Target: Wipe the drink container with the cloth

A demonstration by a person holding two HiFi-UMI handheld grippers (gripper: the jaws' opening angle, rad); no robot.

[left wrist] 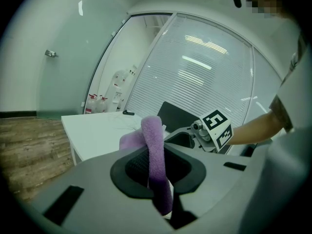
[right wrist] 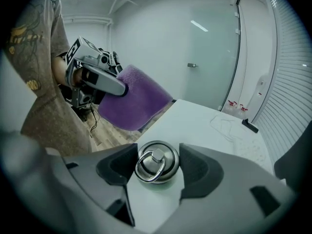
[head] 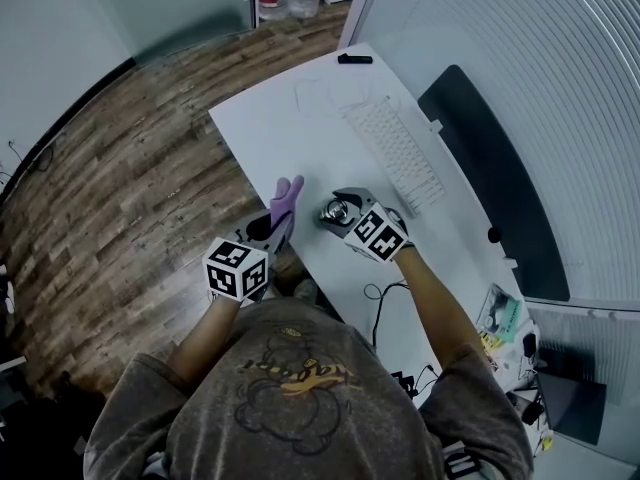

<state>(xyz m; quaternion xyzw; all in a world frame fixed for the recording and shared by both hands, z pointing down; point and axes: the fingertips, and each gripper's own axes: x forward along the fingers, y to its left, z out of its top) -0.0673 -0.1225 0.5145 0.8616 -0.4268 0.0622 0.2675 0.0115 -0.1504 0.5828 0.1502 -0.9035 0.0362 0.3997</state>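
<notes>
Both grippers look set for wiping: the left gripper [head: 272,226] pinches the purple cloth [head: 288,196] upright, ready, while the right gripper [head: 338,206] has its jaws straddling, not visibly clamping, the steel drink container [right wrist: 156,161] by the desk's [head: 300,118] near edge, apparently to steady it.

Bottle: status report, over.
Left gripper shut on cloth. Right gripper open, jaws astride bottle, not clamped. Bottle upright on table. Nothing blocking.
</notes>
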